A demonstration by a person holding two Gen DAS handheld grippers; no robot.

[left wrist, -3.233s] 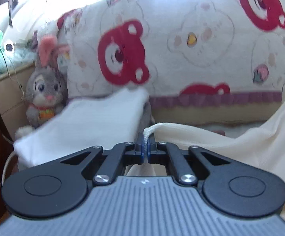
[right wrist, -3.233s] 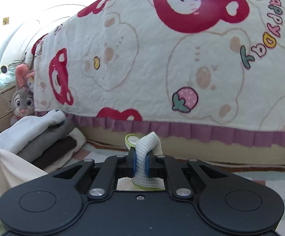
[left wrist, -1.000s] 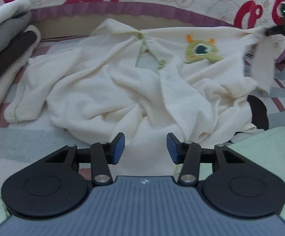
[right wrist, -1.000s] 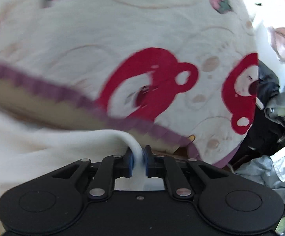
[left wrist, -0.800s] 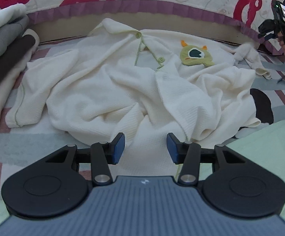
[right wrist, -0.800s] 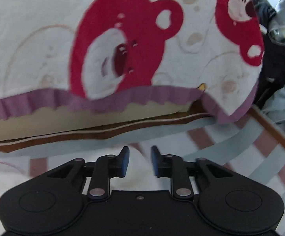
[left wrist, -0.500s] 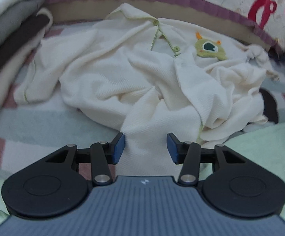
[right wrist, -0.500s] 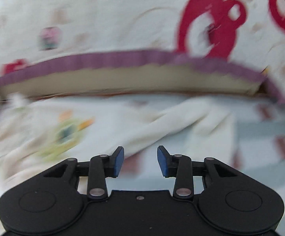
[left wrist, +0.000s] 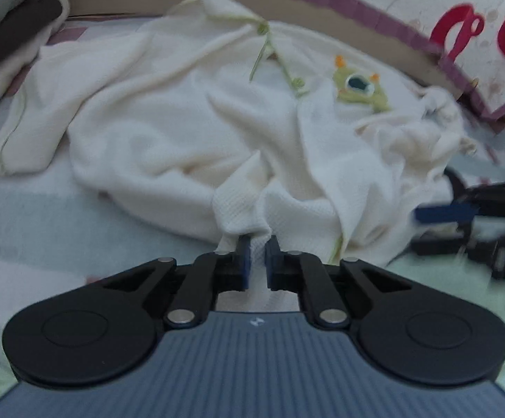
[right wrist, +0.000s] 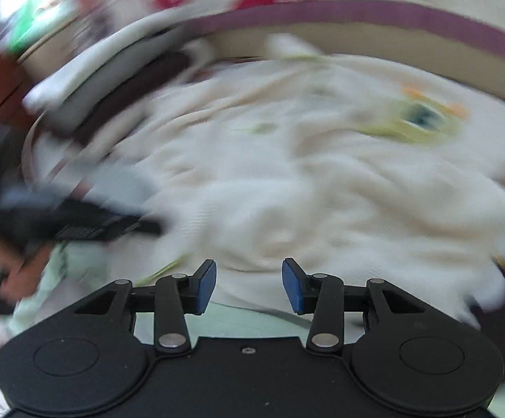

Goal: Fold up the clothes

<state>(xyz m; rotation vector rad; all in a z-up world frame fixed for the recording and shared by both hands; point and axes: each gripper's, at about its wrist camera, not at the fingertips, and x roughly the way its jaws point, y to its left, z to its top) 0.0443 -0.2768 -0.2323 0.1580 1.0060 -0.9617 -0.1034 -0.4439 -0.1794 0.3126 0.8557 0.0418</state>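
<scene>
A crumpled cream shirt (left wrist: 182, 132) with a green monster patch (left wrist: 356, 85) lies spread on the striped blanket. My left gripper (left wrist: 258, 244) is at its near hem. Its jaws are closing and pinch a raised fold of the cream fabric between the blue pads. The right wrist view is badly blurred. There my right gripper (right wrist: 249, 278) stands open just above the near edge of the shirt (right wrist: 322, 191), its pads not touching the cloth. The right gripper's blue pad (left wrist: 443, 214) shows at the right of the left wrist view. The left gripper (right wrist: 78, 219) appears as a dark smear.
A stack of folded clothes (left wrist: 5, 35) sits at the far left. A bear-print quilt with a purple frill (left wrist: 461, 17) rises behind the shirt. The striped blanket (left wrist: 43, 244) lies bare near left, and pale green cloth (left wrist: 443, 278) near right. A hand (right wrist: 19, 271) holds the left gripper.
The left jaws have closed on the shirt's near hem. The right gripper let go of the sleeve, opened, and swung fast down and left to the shirt's near edge.
</scene>
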